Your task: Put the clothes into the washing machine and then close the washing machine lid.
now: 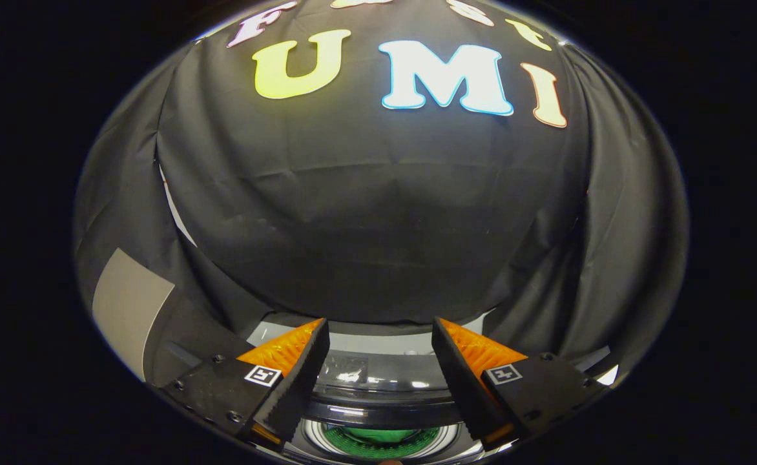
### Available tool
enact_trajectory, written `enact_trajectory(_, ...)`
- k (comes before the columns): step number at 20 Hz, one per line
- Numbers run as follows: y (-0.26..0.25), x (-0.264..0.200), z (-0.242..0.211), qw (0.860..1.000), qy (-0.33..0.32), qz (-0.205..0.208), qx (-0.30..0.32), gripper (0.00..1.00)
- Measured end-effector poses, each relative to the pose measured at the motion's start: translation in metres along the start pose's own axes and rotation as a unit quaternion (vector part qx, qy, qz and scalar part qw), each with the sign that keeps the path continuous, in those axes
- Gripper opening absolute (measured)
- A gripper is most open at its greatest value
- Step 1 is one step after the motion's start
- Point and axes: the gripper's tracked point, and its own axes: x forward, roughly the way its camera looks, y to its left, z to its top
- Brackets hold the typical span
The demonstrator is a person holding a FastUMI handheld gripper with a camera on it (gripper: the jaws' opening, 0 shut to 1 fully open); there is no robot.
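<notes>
My gripper [380, 323] is open, its two fingers spread wide with nothing between them. It hangs above a white washing machine [378, 342] that stands against the booth's black cloth wall. Below and between the fingers I see the machine's round drum opening [314, 439]. A green piece of clothing [378, 438] lies inside it. Just beyond the drum, a dark glossy part of the machine [378, 384] spans the gap between the fingers. I cannot tell whether this is the lid or a panel.
The black cloth wall [378, 226] rises straight ahead, close behind the machine, and wraps round both sides. A pale grey panel [130, 310] shows off to the left of the fingers.
</notes>
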Motion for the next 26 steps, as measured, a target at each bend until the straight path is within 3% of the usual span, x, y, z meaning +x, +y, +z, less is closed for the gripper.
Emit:
enact_trajectory(20, 0.007, -0.059, -0.058, 0.995, -0.104, -0.007, -0.003, 0.99)
enact_trajectory(23, 0.007, -0.066, -0.089, 0.992, -0.124, -0.021, 0.009, 0.98)
enact_trajectory(26, 0.021, -0.078, -0.126, 0.991, -0.128, -0.006, 0.026, 0.99)
